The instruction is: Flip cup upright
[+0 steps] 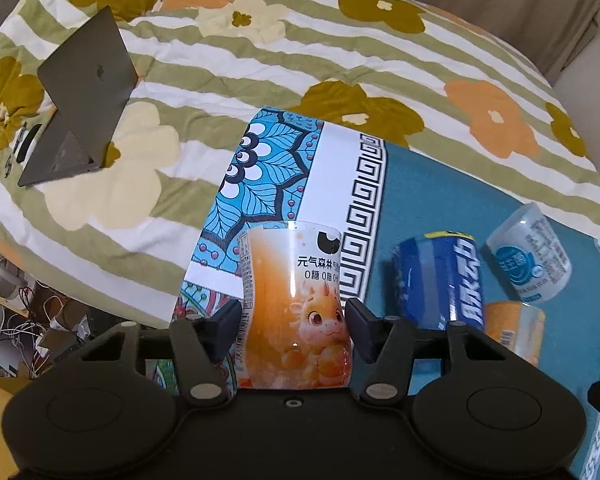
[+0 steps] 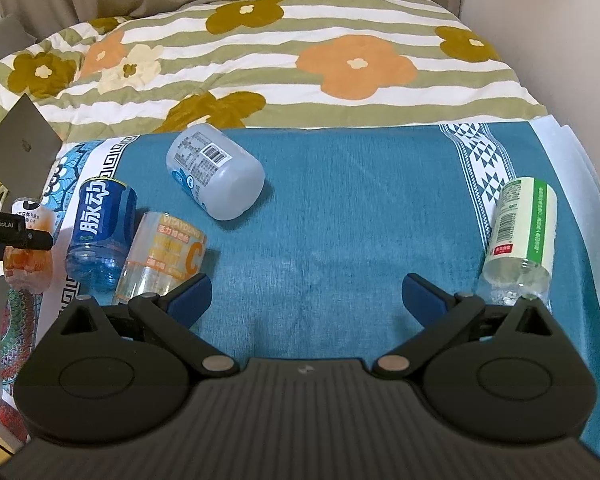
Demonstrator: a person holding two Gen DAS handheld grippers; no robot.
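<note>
My left gripper (image 1: 294, 330) is shut on an orange cup with a cartoon dragon label (image 1: 296, 304), held upright with its open rim up; it also shows at the far left of the right wrist view (image 2: 28, 240). My right gripper (image 2: 306, 300) is open and empty above the teal cloth (image 2: 340, 220). A grey-white cup (image 2: 216, 172) lies on its side on the cloth. A blue cup (image 2: 100, 232), a clear orange-print cup (image 2: 164, 260) and a green-label cup (image 2: 520, 240) stand there too.
A floral striped quilt (image 2: 300, 60) covers the bed behind the cloth. A half-open grey laptop (image 1: 84, 100) rests on the quilt at the left. Cables and boxes (image 1: 28, 320) lie on the floor beyond the bed's left edge.
</note>
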